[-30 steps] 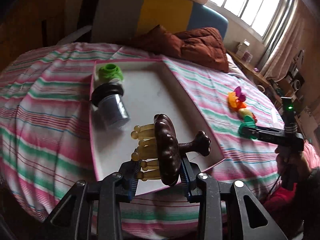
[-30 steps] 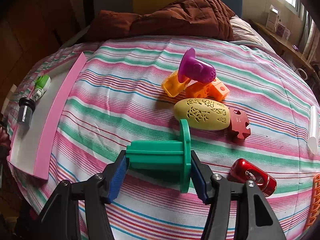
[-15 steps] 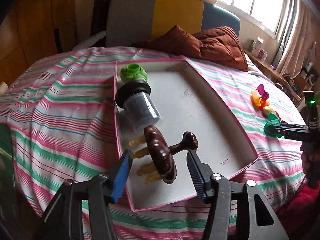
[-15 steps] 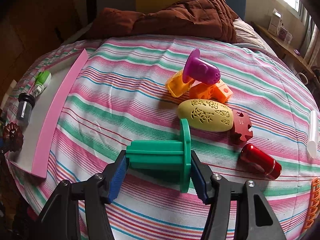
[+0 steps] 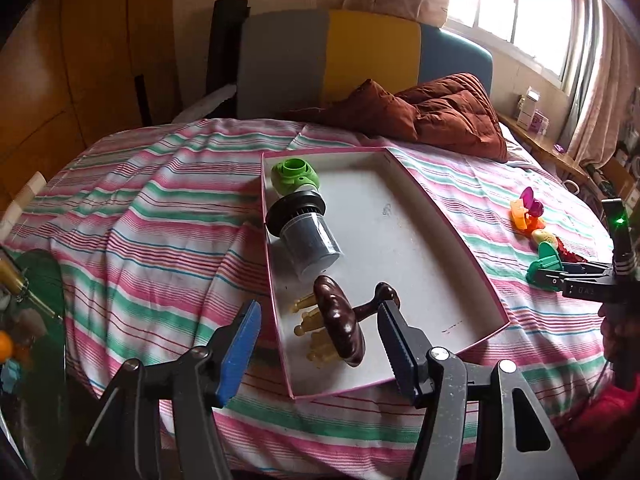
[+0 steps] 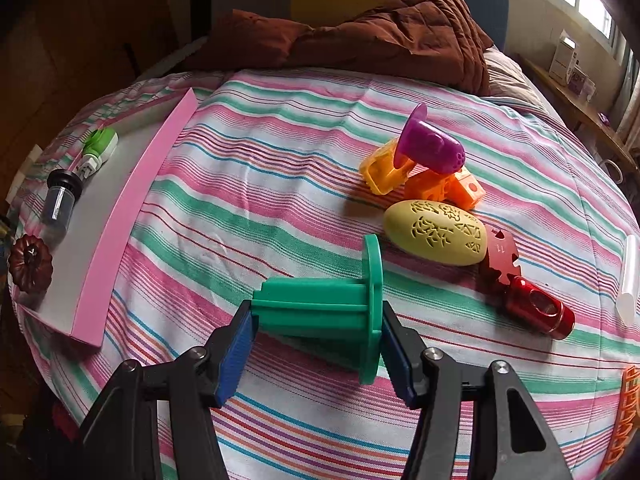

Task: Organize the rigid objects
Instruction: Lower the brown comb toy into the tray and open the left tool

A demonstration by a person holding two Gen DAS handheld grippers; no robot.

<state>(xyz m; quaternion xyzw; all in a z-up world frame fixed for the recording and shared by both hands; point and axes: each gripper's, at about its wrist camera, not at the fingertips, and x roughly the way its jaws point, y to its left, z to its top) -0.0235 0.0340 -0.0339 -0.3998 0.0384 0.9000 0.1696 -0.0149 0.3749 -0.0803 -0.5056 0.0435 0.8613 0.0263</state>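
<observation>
A pink-rimmed white tray [image 5: 472,276] lies on the striped bed. In it rest a dark brown massage tool with yellow prongs [image 5: 340,324], a black-capped clear jar [image 5: 308,236] and a green item [image 5: 294,176]. My left gripper [image 5: 316,332] is open, its jaws on either side of the brown tool near the tray's front. My right gripper [image 6: 316,328] is shut on a green spool [image 6: 328,304] above the bedspread; it also shows in the left wrist view [image 5: 548,268]. The tray [image 6: 116,248] is at the left of the right wrist view.
On the bed lie a purple cup [image 6: 432,148], orange blocks [image 6: 424,180], a yellow perforated egg [image 6: 436,232], a dark red block [image 6: 500,256], a red metal cylinder [image 6: 540,312] and a white tube [image 6: 630,280]. A brown quilt [image 5: 440,112] lies at the headboard.
My left gripper has opened and let go of the brown tool, which now lies in the tray, and has drawn back. The right gripper keeps the green spool and has hardly moved.
</observation>
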